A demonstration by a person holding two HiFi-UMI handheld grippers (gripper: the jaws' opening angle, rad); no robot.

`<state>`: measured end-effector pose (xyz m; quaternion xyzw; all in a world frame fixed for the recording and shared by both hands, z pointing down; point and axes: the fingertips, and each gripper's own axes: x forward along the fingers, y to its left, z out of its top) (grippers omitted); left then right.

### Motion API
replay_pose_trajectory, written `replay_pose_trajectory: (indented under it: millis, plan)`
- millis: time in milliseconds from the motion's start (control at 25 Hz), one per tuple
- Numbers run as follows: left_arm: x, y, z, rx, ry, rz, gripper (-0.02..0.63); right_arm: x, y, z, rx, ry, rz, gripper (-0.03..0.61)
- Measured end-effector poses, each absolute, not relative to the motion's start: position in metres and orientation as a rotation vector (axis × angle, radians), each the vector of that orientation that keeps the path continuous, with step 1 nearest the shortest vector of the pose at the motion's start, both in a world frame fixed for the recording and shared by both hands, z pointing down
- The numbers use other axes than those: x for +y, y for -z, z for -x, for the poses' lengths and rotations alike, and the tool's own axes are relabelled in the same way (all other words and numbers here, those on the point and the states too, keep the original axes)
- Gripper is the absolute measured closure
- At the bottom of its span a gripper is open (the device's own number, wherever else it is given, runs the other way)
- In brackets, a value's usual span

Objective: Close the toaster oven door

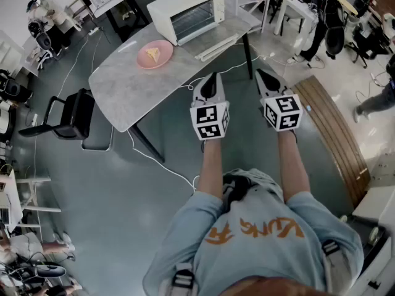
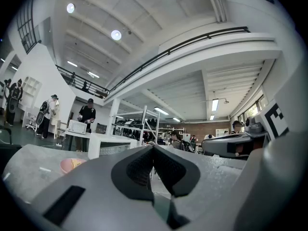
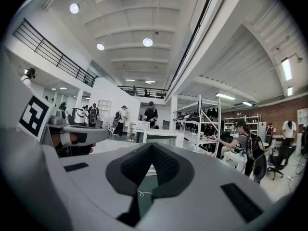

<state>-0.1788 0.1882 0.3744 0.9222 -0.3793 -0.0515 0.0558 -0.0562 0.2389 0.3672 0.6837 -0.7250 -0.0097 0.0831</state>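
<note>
Head view: white box-shaped metal toaster oven [image 1: 185, 11] at far end of grey marble table [image 1: 123, 88], hinged door [image 1: 217, 47] dropped flat. Your left gripper [image 1: 213, 79] and right gripper [image 1: 261, 76] fully closed, empty, well short. Door likely light, stiff; lift at free front edge.

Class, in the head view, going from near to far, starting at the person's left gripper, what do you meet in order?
left gripper → plate → toaster oven
</note>
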Motion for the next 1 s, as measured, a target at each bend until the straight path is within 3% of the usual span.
replay_pose_trajectory:
  millis: [720,1000]
  plan:
    - [0.152,-0.405,0.17,-1.123,0.169,-2.715,0.614,0.228,-0.363,0.024,-2.049,0.069,-2.115,0.581]
    - [0.104,-0.396,0.176,-1.222,0.194,-2.719,0.614,0.175,-0.355,0.008,-2.139,0.081,-2.107,0.581]
